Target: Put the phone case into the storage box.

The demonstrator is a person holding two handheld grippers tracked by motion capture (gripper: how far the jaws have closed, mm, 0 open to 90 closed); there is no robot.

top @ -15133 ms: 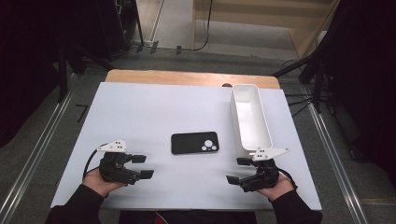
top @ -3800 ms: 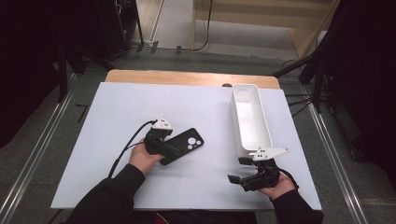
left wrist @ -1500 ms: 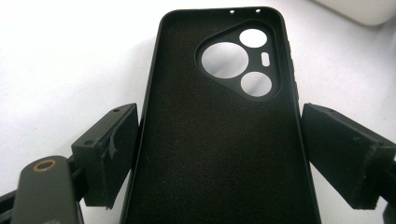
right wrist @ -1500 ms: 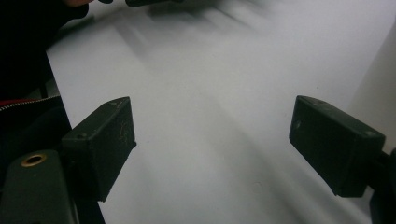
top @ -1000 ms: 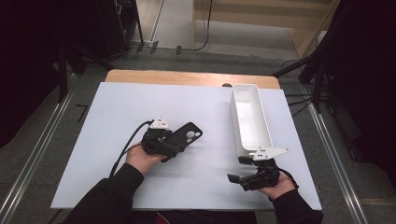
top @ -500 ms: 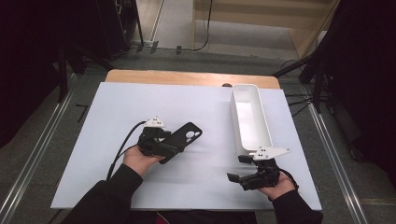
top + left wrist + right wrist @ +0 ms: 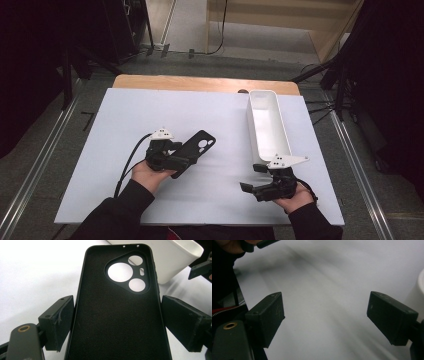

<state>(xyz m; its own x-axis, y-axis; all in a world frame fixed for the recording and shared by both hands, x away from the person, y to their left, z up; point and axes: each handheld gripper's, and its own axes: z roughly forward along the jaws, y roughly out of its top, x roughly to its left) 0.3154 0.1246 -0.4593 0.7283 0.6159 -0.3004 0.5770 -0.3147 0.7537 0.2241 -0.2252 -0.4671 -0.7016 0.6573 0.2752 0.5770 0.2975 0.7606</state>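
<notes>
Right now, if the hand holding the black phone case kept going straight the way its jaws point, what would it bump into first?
Probably the white bin. In the left gripper view, the left gripper holds the phone case pointing towards its long side wall, though depth is hard to judge.

The high view looks down on the whole table (image 7: 210, 115); both gripper views look closely along its white top.

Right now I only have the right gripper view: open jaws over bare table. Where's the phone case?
Observer: The left gripper has the phone case clamped across its width.
Operator: Flat on the table?
Observer: No, the high view shows its far end tilted up.
Operator: Which face is up?
Observer: The hollow inside, with the camera cut-outs at the far end.
</notes>
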